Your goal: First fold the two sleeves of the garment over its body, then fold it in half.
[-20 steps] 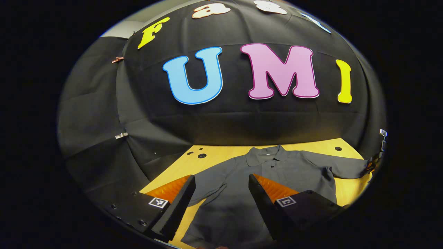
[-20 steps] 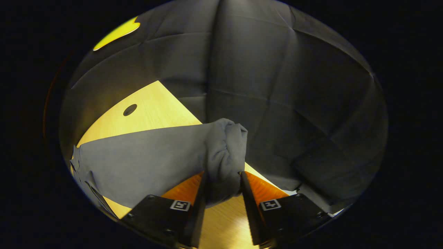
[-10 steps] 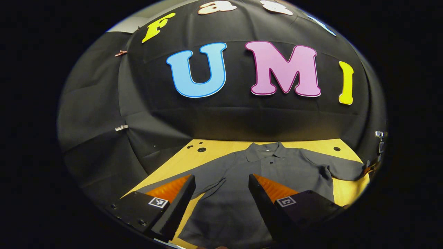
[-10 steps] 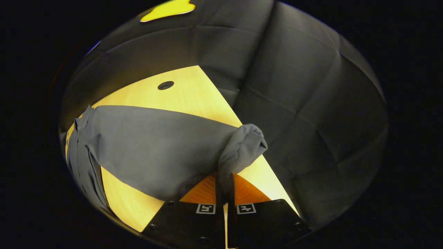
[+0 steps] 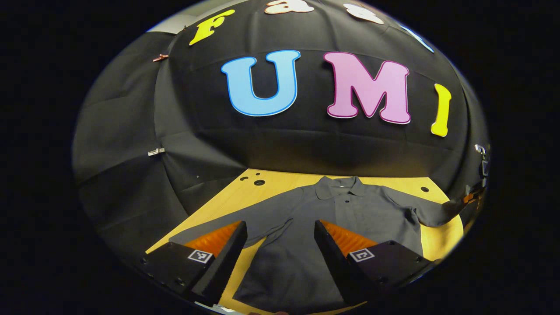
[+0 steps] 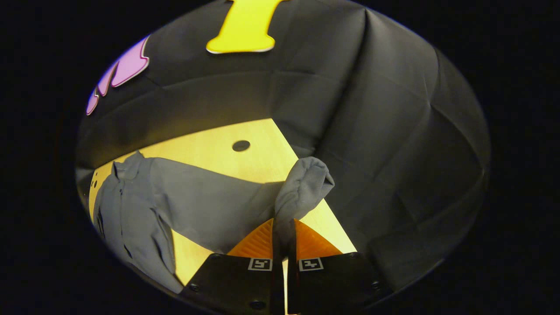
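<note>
Early stage, nothing folded yet. Dark grey polo shirt [image 5: 345, 218] lies face up and spread flat on the wooden worktop [image 5: 271, 186], collar [image 5: 339, 187] toward the booth wall, both long sleeves out to the sides.

Right tool [image 6: 283, 227]: fingers closed tight on the cuff end of the right sleeve [image 6: 302, 186], cloth bunched and sticking up above the tips. Sleeve lifted off the worktop at that end; the rest of it [image 6: 210, 205] drapes back to the shirt body [image 6: 131, 218]. In the left gripper view the same sleeve [image 5: 437, 211] rises toward the far right edge, where the other tool is barely visible, too small to read.

Left tool [image 5: 280, 245]: fingers wide apart, holding nothing, hovering over the lower body of the shirt. Left sleeve [image 5: 245, 221] flat on the worktop, untouched, running out past the tool's left finger.

Judgement: first sleeve fold has just begun — grasp made, sleeve raised, not yet carried over the body. Left to do: lay the right sleeve across the chest, release, grab and fold the left sleeve, then fold the shirt in half. Roughly one small step in, most of the task remaining.
</note>
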The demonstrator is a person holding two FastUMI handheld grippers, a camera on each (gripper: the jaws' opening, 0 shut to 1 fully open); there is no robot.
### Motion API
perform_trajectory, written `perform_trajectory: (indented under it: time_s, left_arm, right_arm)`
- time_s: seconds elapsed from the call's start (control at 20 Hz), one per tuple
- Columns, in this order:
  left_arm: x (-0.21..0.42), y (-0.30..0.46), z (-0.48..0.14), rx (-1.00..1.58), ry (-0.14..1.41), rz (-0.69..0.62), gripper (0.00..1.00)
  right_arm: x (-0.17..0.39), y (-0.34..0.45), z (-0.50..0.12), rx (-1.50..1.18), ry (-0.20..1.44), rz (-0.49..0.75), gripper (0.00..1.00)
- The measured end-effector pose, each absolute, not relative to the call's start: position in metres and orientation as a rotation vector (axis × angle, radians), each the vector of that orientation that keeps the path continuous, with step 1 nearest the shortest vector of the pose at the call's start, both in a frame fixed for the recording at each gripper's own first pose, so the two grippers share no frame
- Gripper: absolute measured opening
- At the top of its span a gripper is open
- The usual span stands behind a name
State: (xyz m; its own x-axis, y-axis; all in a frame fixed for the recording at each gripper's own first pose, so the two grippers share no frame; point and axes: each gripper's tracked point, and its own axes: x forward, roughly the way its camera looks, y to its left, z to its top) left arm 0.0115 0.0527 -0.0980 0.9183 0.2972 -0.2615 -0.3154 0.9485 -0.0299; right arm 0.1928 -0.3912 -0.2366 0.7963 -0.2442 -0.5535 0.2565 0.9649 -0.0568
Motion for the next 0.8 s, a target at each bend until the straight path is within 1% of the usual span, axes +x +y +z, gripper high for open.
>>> perform_trajectory:
  time_s: [0.15,0.3,0.5,0.8]
  left_arm:
    - [0.011,0.073,-0.1,-0.073,0.265,0.322,0.98]
    - [0.008,0.092,-0.105,-0.085,0.271,0.331,0.98]
    - [-0.001,0.113,-0.112,-0.102,0.285,0.356,0.98]
    - [-0.016,0.139,-0.126,-0.122,0.323,0.392,0.98]
  right_arm:
    - [0.191,-0.395,-0.24,0.009,0.566,-0.206,0.07]
    - [0.192,-0.381,-0.234,-0.02,0.546,-0.129,0.07]
    - [0.187,-0.368,-0.21,-0.027,0.536,-0.034,0.07]
    - [0.176,-0.352,-0.195,-0.015,0.546,0.139,0.07]
